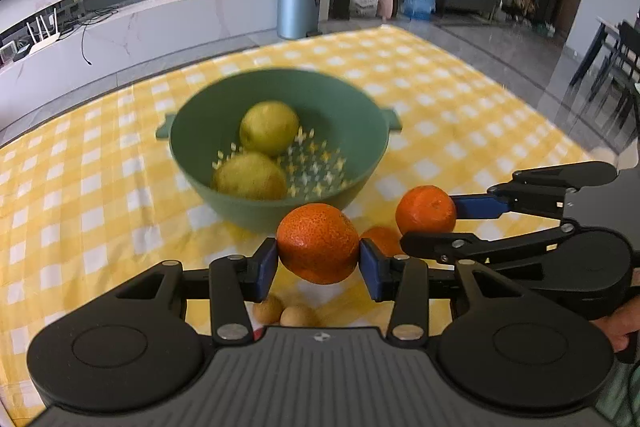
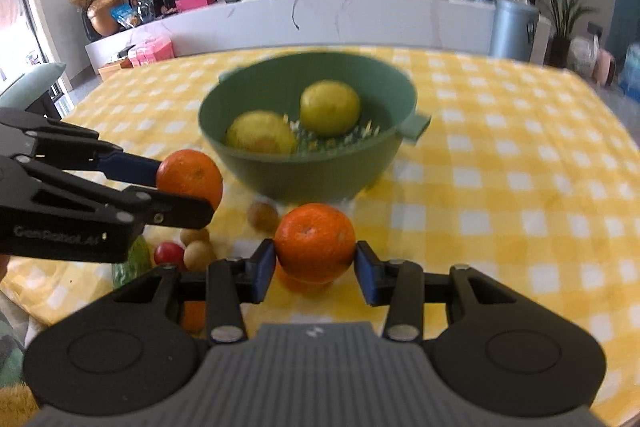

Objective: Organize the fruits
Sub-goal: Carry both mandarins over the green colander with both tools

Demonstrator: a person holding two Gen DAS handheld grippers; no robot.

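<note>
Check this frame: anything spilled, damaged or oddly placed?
Nothing stands out. The green colander sits upright on the checked cloth holding two yellow-green fruits; each gripper holds an intact orange; loose small fruits lie beside it.

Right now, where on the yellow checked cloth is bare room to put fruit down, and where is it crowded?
Bare cloth lies right of the green colander, out to the table edge, and also left of it. In front of the colander it is crowded: longans, a red fruit and both hand-held grippers, left and right, each holding an orange.
</note>
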